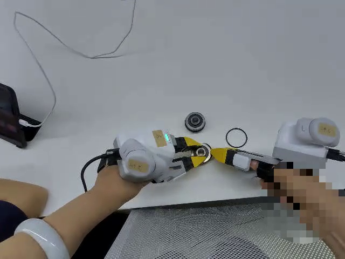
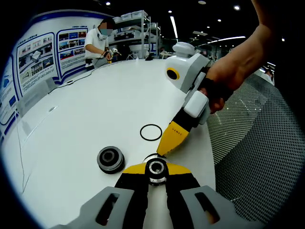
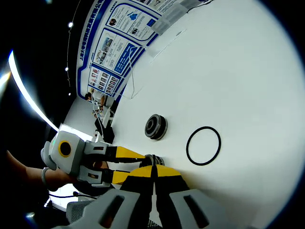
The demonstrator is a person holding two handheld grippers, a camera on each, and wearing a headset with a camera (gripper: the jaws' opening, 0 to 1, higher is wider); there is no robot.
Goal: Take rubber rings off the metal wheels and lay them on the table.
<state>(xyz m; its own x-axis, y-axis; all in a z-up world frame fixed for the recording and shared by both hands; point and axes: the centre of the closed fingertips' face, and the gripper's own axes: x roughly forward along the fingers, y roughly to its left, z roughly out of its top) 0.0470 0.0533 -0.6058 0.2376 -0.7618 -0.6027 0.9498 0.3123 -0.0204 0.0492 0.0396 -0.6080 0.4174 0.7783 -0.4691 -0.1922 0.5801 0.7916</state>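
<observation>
1. Counter (image 1: pixel 161 65): white and flat; it carries all the items below.

2. Left hand-held gripper (image 1: pixel 196 152): white body with yellow-tipped jaws, held in a bare hand (image 1: pixel 110 183) near the counter's front edge. The jaws are drawn in close and clamp the held wheel from both sides. A black cord (image 1: pixel 86 171) trails from its rear.

3. Held wheel (image 2: pixel 156 168): small metal disc with a dark hub, pinched between the left jaw tips and sitting low at the counter surface. The frames do not show whether a rubber band remains on its rim.

4. Right hand-held gripper (image 1: pixel 216 154): it comes in from the right, its yellow jaws pressed together to a narrow point. The point meets the rim of the held wheel. Whether anything is nipped between the jaws cannot be told.

5. Loose rubber ring (image 1: pixel 236 137): thin black circle lying flat on the counter, just beyond the right gripper's jaws and apart from both wheels.

6. Second wheel (image 1: pixel 195 121): lies flat on the counter beyond the held wheel and left of the loose rubber ring, with a dark band around its rim. Neither gripper touches it.

7. Phone (image 1: pixel 11 116): dark, at the far left edge, with a white cable (image 1: pixel 54 97) plugged in and looping across the counter.

8. Mesh panel (image 1: pixel 215 232): grey perforated sheet below the counter's front edge.
</observation>
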